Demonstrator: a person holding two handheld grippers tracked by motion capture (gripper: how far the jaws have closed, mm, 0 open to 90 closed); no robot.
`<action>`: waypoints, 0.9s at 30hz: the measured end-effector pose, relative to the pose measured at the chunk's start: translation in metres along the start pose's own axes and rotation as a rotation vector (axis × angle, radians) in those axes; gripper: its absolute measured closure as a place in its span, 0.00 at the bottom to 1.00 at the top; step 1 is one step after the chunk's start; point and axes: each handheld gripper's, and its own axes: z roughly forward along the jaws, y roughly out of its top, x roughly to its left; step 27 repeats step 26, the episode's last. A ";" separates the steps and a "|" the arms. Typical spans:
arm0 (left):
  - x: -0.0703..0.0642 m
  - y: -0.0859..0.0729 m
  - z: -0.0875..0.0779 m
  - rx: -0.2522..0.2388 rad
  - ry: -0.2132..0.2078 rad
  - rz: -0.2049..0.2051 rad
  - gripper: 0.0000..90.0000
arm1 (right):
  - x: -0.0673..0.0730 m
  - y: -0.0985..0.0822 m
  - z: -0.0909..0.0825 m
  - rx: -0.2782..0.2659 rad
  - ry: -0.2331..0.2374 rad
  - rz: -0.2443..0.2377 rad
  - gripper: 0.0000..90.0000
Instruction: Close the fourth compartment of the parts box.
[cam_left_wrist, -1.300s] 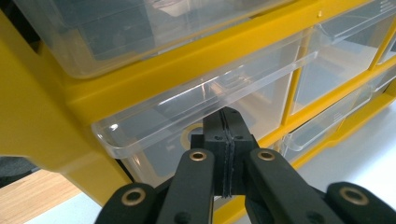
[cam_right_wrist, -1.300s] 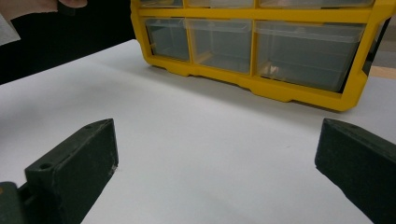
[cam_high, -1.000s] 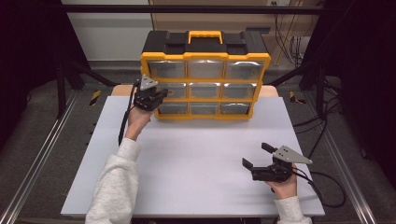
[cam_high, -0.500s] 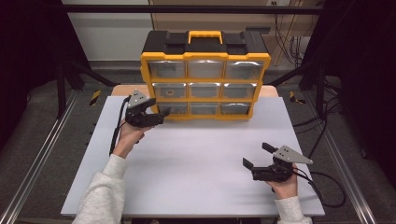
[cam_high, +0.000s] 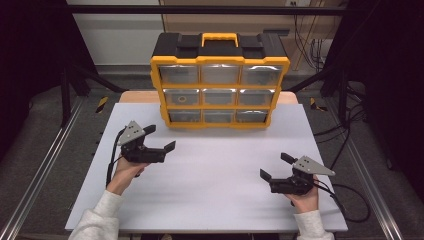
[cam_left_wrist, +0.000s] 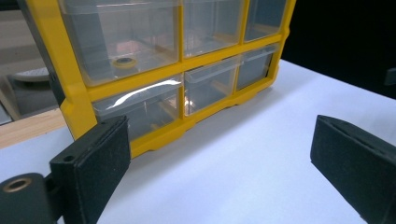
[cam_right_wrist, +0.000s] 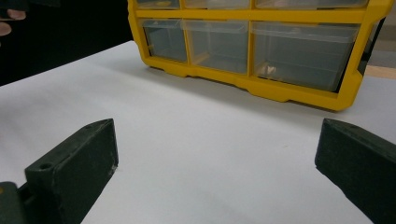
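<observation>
Yellow-framed drawer organiser (cam_high: 220, 82) with black top and yellow carry handle (cam_high: 220, 38), upright at the middle of the worktop's (cam_high: 220, 200) far edge; three rows of three clear drawers, all shut; small ring-shaped part (cam_high: 183, 99) visible inside the middle-left drawer, seen again in the left gripper view (cam_left_wrist: 124, 61).

Left gripper (cam_high: 162, 138) near the worktop's left edge, short of the organiser's lower left corner and apart from it; jaws just opened, now standing wide, nothing between them; grey three-cornered plate on top; black cable trailing back beside the hand (cam_high: 125, 170). In the left gripper view, pads wide at either side, bare white worktop between, bottom row of drawers ahead.

Right gripper (cam_high: 276, 166) close to the worktop's near right corner, well apart from the organiser; jaws wide, empty; held in the right hand (cam_high: 302, 197). In the right gripper view, organiser's bottom row across the worktop, small pale object (cam_right_wrist: 270, 70) in the rightmost drawer, too blurred to identify.
</observation>
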 end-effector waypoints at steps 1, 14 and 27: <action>0.000 -0.003 -0.004 -0.007 0.000 0.000 0.05 | 0.000 0.000 0.000 0.000 0.001 0.001 0.00; -0.003 -0.041 -0.034 -0.016 -0.016 0.008 0.04 | -0.001 0.000 -0.001 -0.005 -0.005 0.001 0.00; 0.001 -0.065 -0.049 -0.034 0.019 -0.002 0.04 | -0.002 -0.001 -0.001 -0.001 -0.008 0.006 0.00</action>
